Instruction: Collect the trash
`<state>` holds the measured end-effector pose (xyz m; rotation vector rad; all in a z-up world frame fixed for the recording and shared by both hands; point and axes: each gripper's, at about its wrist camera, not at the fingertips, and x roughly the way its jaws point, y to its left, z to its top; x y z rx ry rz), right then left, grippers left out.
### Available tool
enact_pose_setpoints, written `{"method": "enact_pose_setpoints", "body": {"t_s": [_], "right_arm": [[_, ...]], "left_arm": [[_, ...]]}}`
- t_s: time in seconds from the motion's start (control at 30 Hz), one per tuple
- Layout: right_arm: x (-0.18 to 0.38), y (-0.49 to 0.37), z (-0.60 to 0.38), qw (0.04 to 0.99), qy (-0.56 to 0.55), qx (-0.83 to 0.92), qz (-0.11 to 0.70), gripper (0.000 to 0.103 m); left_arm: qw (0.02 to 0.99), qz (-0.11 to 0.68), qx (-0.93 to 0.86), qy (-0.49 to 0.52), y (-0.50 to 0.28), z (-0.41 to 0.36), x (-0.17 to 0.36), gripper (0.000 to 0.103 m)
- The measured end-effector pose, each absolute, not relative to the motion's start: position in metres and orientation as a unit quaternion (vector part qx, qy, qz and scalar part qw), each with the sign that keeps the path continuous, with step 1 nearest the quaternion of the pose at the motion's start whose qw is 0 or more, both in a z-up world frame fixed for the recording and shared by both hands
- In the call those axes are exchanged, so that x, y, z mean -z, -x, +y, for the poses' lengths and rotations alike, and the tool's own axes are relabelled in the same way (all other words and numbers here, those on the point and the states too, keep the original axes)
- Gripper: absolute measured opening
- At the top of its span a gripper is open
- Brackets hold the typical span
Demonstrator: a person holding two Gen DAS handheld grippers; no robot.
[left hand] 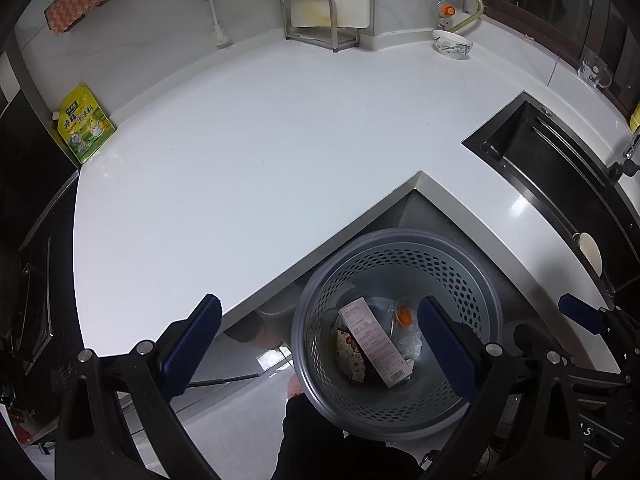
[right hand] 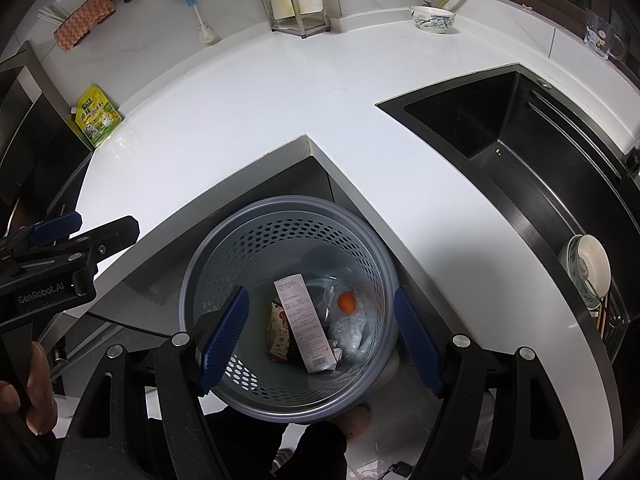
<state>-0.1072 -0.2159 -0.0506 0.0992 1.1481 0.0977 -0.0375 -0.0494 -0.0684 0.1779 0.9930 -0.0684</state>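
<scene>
1. Left wrist view: left gripper (left hand: 320, 340) has its blue-padded fingers (left hand: 192, 340) spread wide, nothing between them. At 5 o'clock, the round grey perforated plastic bin (left hand: 472, 280) stands on the floor under the inner corner of the white L-shaped countertop (left hand: 260, 140). Inside lie a long white printed carton (left hand: 374, 344), a red-brown snack wrapper (left hand: 350, 356), and crumpled clear plastic with an orange piece (left hand: 404, 316). Yellow-green seasoning pouch (left hand: 85, 124) at 9 o'clock; black sink (left hand: 540, 160) at 3 o'clock.

2. Right wrist view: right gripper (right hand: 320, 340) released, fingers (right hand: 416, 340) wide apart above the same bin (right hand: 224, 248). Carton (right hand: 308, 320) leans over wrapper (right hand: 278, 330); orange piece (right hand: 346, 302) beside it. Left gripper (right hand: 56, 224) at 9 o'clock.
</scene>
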Motion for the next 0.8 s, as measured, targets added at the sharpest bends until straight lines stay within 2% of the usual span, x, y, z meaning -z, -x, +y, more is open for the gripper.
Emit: {"method": "enact_pose_setpoints", "body": {"t_s": [0.8], "right_arm": [[0.0509, 0.1064, -0.2155, 0.837, -0.047, -0.046, 0.543, 0.072]], "left_arm": [[0.876, 0.474, 0.031, -0.088, 0.038, -0.0508, 0.0701, 0.097]]}}
